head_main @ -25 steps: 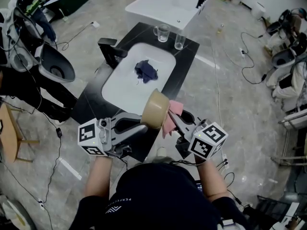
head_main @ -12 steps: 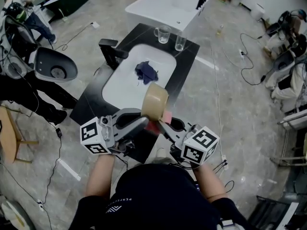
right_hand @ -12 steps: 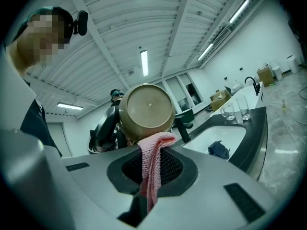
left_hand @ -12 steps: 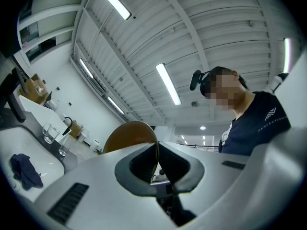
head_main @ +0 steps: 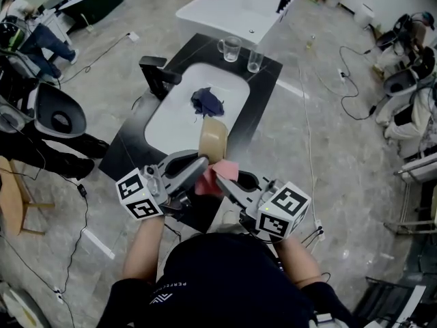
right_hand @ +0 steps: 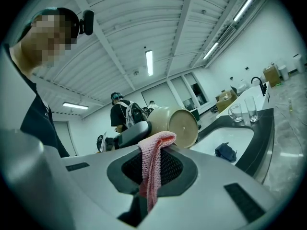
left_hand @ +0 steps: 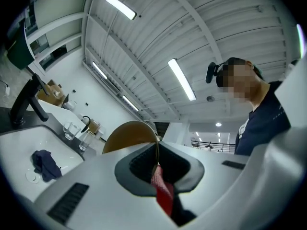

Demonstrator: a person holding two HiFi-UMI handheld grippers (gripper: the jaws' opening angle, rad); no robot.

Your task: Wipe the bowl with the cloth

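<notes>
A tan bowl (head_main: 213,139) is held on its side above the near edge of the black counter. My left gripper (head_main: 203,162) is shut on the bowl's rim; in the left gripper view the thin rim (left_hand: 156,153) runs between the jaws, with the bowl's body (left_hand: 128,135) beyond. My right gripper (head_main: 218,175) is shut on a pink cloth (head_main: 214,177), which lies against the bowl's near lower side. In the right gripper view the cloth (right_hand: 153,166) hangs from the shut jaws, and the bowl (right_hand: 181,125) shows its underside just ahead.
Behind the bowl a white sink basin (head_main: 179,118) is set in the black counter, with a dark blue cloth (head_main: 207,102) in it. A black faucet (head_main: 156,74) stands at its left, and two glasses (head_main: 231,47) (head_main: 255,60) at the far edge. People stand at the left.
Both grippers came closer together and toward me. The bowl sank a little and turned more edge-on. The pink cloth moved from the bowl's right side to its near lower side.
</notes>
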